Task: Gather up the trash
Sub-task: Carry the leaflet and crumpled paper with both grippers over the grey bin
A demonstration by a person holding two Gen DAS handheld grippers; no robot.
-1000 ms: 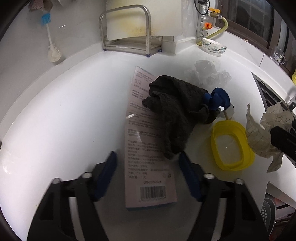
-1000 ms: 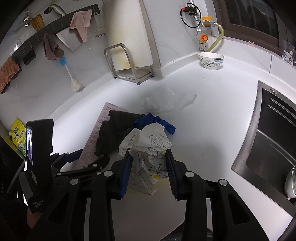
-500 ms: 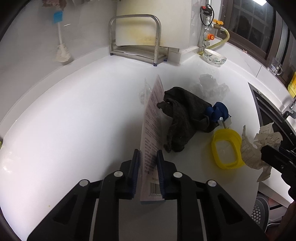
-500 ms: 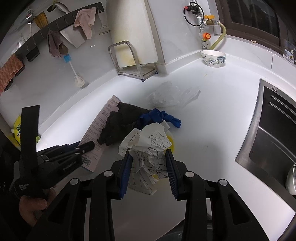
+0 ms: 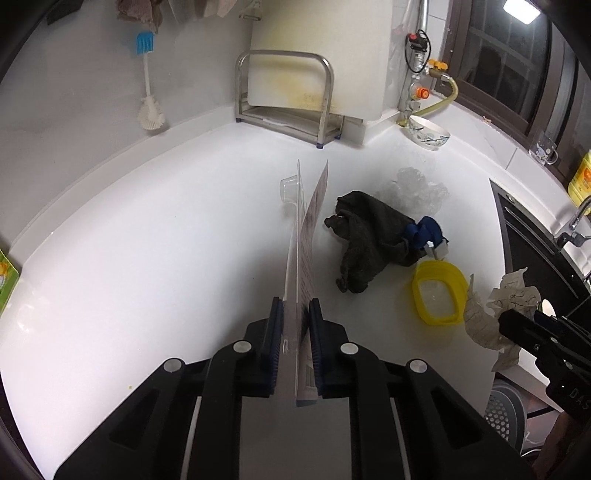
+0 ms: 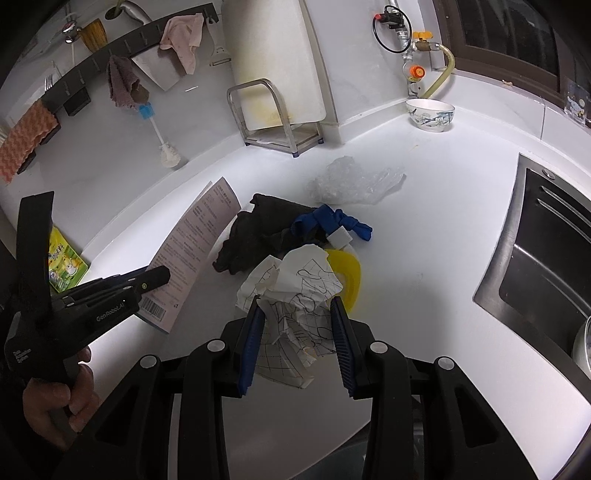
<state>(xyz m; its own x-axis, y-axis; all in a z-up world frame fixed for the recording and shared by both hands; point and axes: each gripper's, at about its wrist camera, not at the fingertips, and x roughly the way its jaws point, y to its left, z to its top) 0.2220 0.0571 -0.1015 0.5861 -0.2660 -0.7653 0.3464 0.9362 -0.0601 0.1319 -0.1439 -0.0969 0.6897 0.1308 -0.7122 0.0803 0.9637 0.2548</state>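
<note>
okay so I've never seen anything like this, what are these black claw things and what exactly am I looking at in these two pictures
Each black claw is a hand-held two-finger gripper with a camera looking along its fingers; a person holds one per hand. One picture is from each. The left gripper pinches a flat printed package on edge. The right gripper clamps a crumpled paper. On the white counter lie a dark cloth, a blue rag, a yellow lid and a clear plastic bag.

White counter (image 5: 155, 236), steel sink (image 6: 546, 251) right, dark window (image 5: 517, 55), ceiling light (image 5: 522, 9) on.
</note>
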